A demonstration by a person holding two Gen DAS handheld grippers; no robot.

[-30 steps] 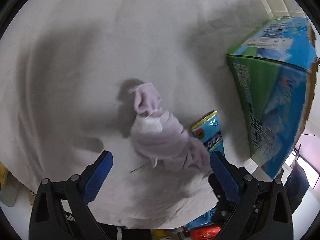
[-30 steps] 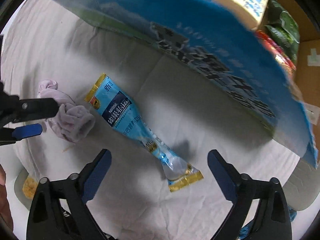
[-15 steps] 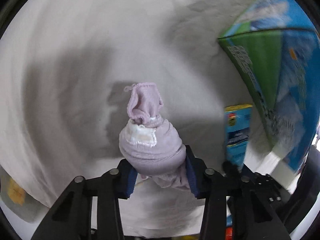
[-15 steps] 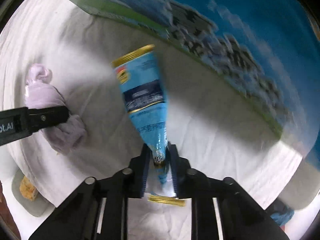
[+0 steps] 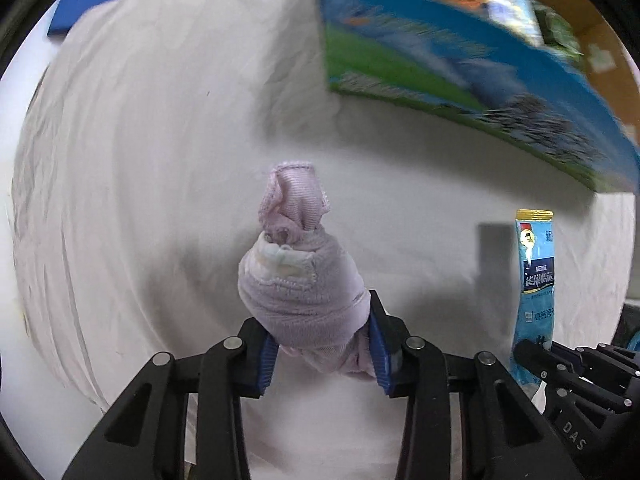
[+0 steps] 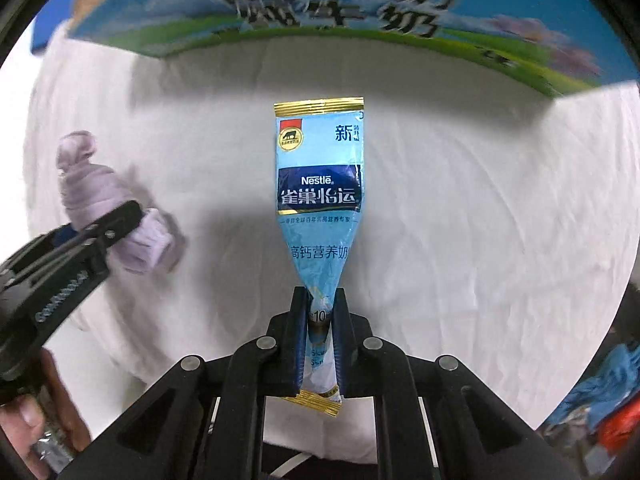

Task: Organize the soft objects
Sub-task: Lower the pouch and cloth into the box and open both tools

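My left gripper (image 5: 322, 340) is shut on a rolled lilac sock bundle (image 5: 298, 280) and holds it above the white sheet; the bundle also shows at the left of the right wrist view (image 6: 100, 200). My right gripper (image 6: 320, 320) is shut on the lower end of a blue Nestle milk-powder sachet (image 6: 320, 188), which stands upright off the sheet. The sachet also shows at the right of the left wrist view (image 5: 536, 280), beside the right gripper's black frame.
A large blue and green milk carton box (image 6: 320, 12) stands at the back; its open top (image 5: 500, 4) shows several packets inside. A white sheet (image 6: 460, 220) covers the table. Blue and red items (image 6: 600, 412) lie low at the right.
Both grippers closed from open a second ago, left on the sock bundle, right on the sachet. Both things have since been lifted off the sheet and the views have swung toward the box.
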